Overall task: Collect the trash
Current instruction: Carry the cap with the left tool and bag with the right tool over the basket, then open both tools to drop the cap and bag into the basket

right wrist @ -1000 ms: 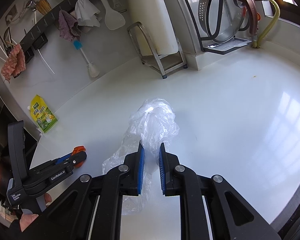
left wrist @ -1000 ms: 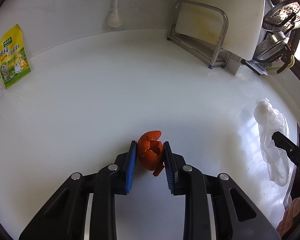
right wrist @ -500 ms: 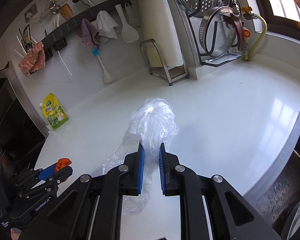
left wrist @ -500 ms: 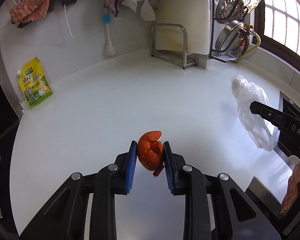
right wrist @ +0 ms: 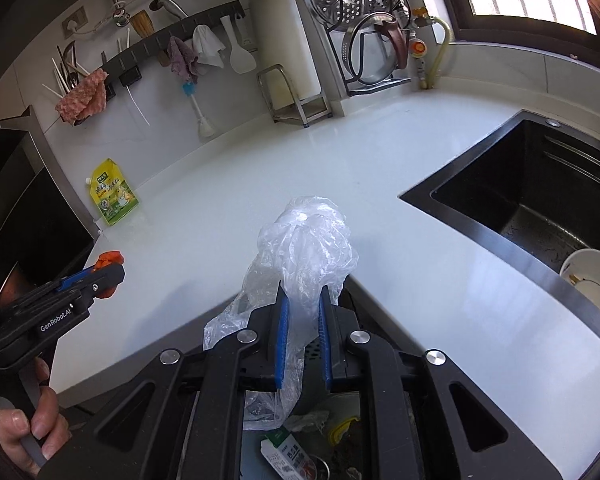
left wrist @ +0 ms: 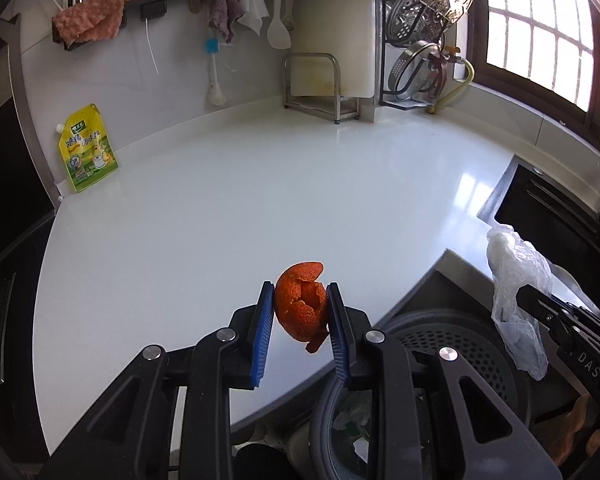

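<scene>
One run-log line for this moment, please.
left gripper: shut on orange peel | right gripper: shut on plastic bag | both above trash bin

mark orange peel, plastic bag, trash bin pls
orange peel [left wrist: 301, 306], left wrist view, on the peel's curled front face.
plastic bag [right wrist: 308, 236], right wrist view, on the crumpled upper bulge.
trash bin [left wrist: 466, 346], left wrist view, on its perforated inner wall.

White countertop [left wrist: 260, 200], black sink [right wrist: 540, 200], sunlit window [left wrist: 540, 40]
</scene>
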Tool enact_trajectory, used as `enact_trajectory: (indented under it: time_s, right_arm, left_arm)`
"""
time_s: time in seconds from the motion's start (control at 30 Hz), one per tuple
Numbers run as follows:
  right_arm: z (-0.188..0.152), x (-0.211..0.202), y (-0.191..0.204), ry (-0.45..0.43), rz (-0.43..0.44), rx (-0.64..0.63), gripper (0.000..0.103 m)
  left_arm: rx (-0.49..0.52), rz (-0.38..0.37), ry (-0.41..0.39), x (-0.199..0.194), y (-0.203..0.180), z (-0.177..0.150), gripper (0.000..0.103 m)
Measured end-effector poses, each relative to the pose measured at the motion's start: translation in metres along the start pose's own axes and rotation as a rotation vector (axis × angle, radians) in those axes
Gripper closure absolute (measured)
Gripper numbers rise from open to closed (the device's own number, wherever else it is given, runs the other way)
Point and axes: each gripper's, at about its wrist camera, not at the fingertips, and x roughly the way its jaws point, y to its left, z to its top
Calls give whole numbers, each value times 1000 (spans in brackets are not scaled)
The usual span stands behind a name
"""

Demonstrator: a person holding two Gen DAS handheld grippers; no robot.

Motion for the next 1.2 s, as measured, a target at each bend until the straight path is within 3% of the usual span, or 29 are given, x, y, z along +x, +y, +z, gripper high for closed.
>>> enact_trajectory:
  time_s: [0.23,0.57,0.93,1.03,1.07,1.1,1.13,1.2]
  right_arm:
    - [-39,-32,2,17,-22,-10,90]
    - [-85,-41,8,96,-48,-57,90]
    - [-100,-38,4,129,-50,-44,89]
    - [-99,-42,5,111,-31,-37,77]
    - [-99,-44,4,102,-30,-35,74]
    - [-98,-46,4,94,-32,-33,64]
    - [-98,-48,3,85,-32,-29,56]
    - [-97,-50,2,75,-30,-20,53]
  left_arm:
    - [24,-50,24,-14,-19,-39,77]
    - [51,-79,70,-17,-40,-80,76]
    - [51,-87,105,-15,-44,-91,74]
    - [41,-85,92,-19,-42,-90,57]
    - [34,-85,85,-21,-41,-90,44]
    - [28,-85,78,-22,-40,-89,38]
    - [25,-85,74,-23,-39,-89,37]
    - [29,-78,76,-24,-40,-88,34]
